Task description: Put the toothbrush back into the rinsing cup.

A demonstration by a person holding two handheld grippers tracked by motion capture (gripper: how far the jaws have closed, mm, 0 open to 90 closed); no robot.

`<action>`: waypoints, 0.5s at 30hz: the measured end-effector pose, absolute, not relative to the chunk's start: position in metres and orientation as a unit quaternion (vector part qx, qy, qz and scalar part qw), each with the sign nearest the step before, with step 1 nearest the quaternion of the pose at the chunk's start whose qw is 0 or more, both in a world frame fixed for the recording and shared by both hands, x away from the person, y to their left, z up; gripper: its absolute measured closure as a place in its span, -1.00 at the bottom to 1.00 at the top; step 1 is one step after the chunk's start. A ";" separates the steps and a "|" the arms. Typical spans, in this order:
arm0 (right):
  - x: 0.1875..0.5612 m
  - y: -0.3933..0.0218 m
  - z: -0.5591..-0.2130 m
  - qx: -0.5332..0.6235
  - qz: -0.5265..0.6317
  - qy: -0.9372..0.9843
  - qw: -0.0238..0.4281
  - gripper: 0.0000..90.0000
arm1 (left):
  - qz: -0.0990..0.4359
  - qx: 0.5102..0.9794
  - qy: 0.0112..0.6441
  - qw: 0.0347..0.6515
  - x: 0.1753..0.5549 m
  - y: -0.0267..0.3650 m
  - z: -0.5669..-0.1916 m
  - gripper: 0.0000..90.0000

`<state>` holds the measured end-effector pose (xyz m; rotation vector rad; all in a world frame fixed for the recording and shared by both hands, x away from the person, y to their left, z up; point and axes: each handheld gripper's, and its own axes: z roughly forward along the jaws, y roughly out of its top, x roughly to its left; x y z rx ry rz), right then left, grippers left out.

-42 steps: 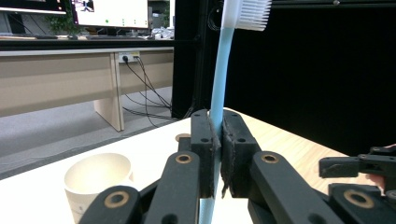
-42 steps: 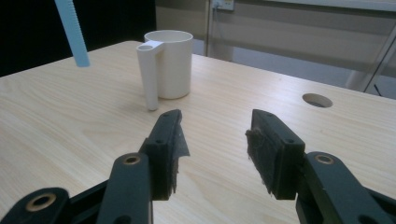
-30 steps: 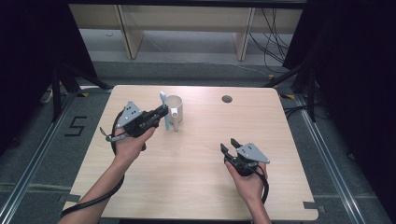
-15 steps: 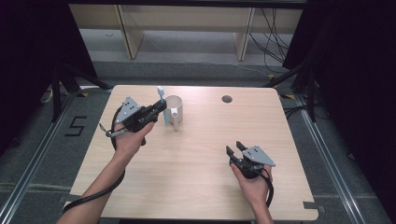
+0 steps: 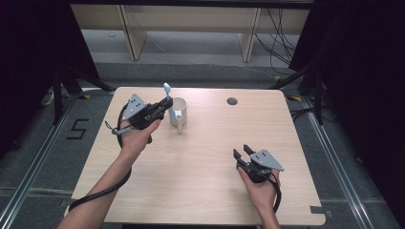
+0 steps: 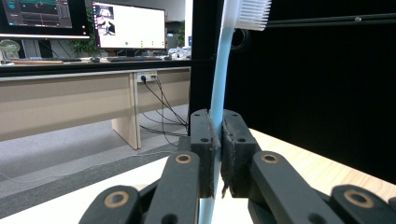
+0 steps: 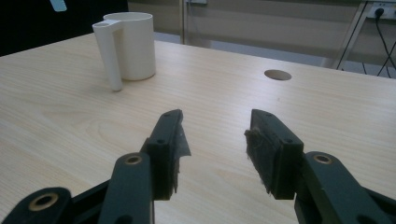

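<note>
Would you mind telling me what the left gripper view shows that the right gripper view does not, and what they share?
Left gripper view alone: the left gripper shut on a light blue toothbrush, white bristles at the top, with monitors on a desk behind.

Right gripper view alone: the right gripper with jaws open and nothing between them, a white mug standing upright, and a round hole in the tabletop.

Both: the light wooden table.

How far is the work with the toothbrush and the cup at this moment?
Done: the left gripper is shut on the toothbrush and holds it upright beside the cup. In hand: the brush is off the table. Left, probably: putting it into the cup. The right gripper waits open.
</note>
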<state>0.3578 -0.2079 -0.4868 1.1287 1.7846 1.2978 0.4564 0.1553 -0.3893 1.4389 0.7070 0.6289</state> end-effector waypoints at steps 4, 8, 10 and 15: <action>0.357 -0.207 -0.487 0.440 0.501 0.679 0.308 0.23 | 0.277 0.633 0.309 0.654 0.459 0.153 -0.387 0.86; 0.357 -0.208 -0.487 0.440 0.502 0.678 0.307 0.23 | 0.275 0.632 0.305 0.657 0.462 0.151 -0.386 0.86; 0.357 -0.209 -0.487 0.439 0.500 0.679 0.311 0.23 | 0.276 0.630 0.305 0.659 0.463 0.149 -0.387 0.86; 0.357 -0.210 -0.488 0.441 0.504 0.676 0.307 0.23 | 0.278 0.632 0.307 0.655 0.468 0.149 -0.387 0.86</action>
